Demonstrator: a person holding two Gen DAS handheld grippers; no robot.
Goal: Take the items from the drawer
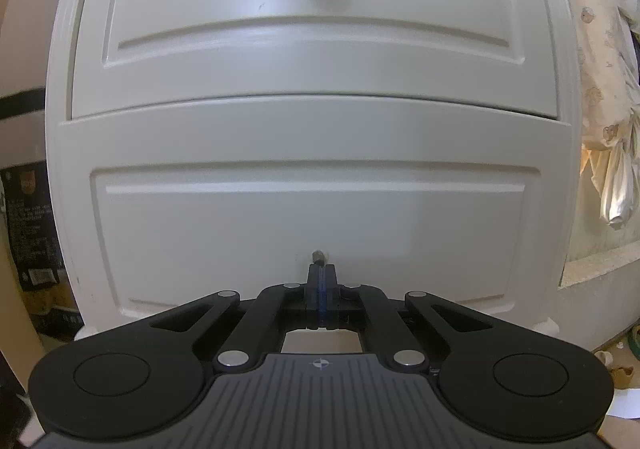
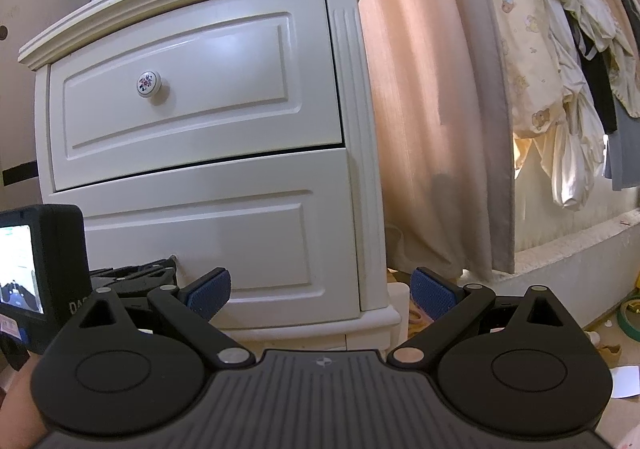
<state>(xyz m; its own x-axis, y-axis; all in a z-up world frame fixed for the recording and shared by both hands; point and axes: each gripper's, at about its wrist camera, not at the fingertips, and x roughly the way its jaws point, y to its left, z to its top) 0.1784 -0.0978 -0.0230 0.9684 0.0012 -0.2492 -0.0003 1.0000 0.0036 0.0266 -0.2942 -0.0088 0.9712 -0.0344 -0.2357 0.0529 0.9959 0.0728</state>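
We had the left gripper [image 1: 320, 277] clamped on the bare metal stub [image 1: 318, 255] at the lower drawer [image 1: 312, 209], low and central on its front, to pull it; it was shut. Only the right view showed the right gripper [image 2: 322, 295], fingers apart, empty, beside the nightstand's right edge [image 2: 356, 137].

Ahead of my jaws a white nightstand [image 2: 208, 153] stands on the floor [image 2: 600, 329]; right of them, tape rolls [image 2: 632, 315] lie there.
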